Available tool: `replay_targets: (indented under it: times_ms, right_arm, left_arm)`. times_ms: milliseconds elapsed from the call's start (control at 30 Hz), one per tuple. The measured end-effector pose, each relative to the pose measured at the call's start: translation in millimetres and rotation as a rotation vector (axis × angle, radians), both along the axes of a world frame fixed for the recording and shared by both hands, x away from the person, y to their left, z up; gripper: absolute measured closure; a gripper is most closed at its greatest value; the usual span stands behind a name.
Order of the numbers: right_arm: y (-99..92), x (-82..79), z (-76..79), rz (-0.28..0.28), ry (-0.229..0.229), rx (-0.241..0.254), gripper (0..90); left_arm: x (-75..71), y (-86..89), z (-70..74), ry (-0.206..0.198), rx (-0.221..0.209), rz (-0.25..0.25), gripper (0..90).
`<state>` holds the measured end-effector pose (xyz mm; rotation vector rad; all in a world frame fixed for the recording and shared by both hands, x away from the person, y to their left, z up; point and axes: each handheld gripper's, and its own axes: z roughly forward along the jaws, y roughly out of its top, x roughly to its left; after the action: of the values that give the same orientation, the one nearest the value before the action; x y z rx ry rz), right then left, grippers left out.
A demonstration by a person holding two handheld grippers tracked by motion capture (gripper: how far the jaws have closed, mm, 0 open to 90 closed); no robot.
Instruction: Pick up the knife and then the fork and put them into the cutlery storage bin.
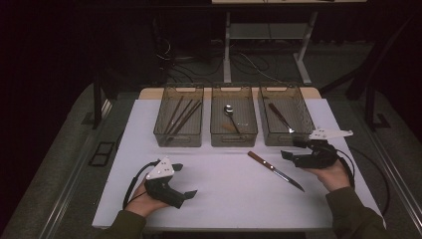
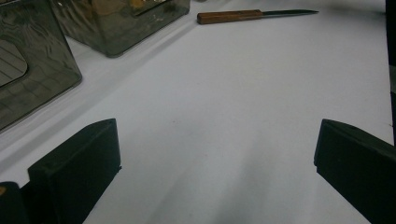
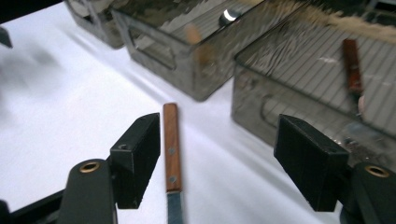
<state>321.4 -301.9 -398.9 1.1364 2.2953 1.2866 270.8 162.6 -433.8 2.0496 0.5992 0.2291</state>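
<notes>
Most of the sorting looked done: chopsticks [image 1: 180, 117], spoon [image 1: 230, 115] and one knife sat in the bins [image 1: 233, 137]. The last knife [image 1: 275, 171] lay on the counter [image 1: 224, 194], untouched. Right gripper [image 1: 295, 149] was near its handle with fingers apart; left gripper [image 1: 183, 180] idle, fingers also apart.

Three bins [image 1: 234, 134], one knife [image 1: 275, 171] on the table, two grippers [image 1: 186, 180]

A white rectangular counter [image 1: 219, 189] carries three smoky translucent plastic bins [image 1: 234, 138] in a row along its far edge. Nearer, a wooden-handled steel knife [image 1: 275, 171] lies flat on the bare surface.
</notes>
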Motion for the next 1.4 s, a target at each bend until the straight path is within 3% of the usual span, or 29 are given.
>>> replay_targets:
  times_ms: [300, 400, 700, 867, 1400]
  right_arm:
    - [14.2, 3.1, -13.8, 0.049, 0.047, -0.033, 35.5]
    - [19.4, 4.1, -18.1, 0.069, 0.079, -0.04, 41.4]
    - [32.4, 4.8, -27.9, 0.113, 0.115, -0.137, 56.5]
    - [34.2, 5.9, -30.9, 0.13, 0.141, -0.153, 63.7]
    - [41.0, 10.0, -41.0, 0.155, 0.181, -0.217, 72.6]
  left_arm:
    - [0.5, -0.4, -0.4, 0.0, 0.003, -0.001, 0.0]
    - [0.3, -0.5, -0.3, 0.0, 0.003, -0.001, 0.0]
    - [0.3, -1.0, -0.6, -0.001, 0.004, -0.003, 0.0]
    - [0.2, -1.1, -0.5, -0.001, 0.01, -0.006, 0.0]
    - [-0.1, -1.2, -0.3, -0.004, 0.012, -0.006, 0.0]
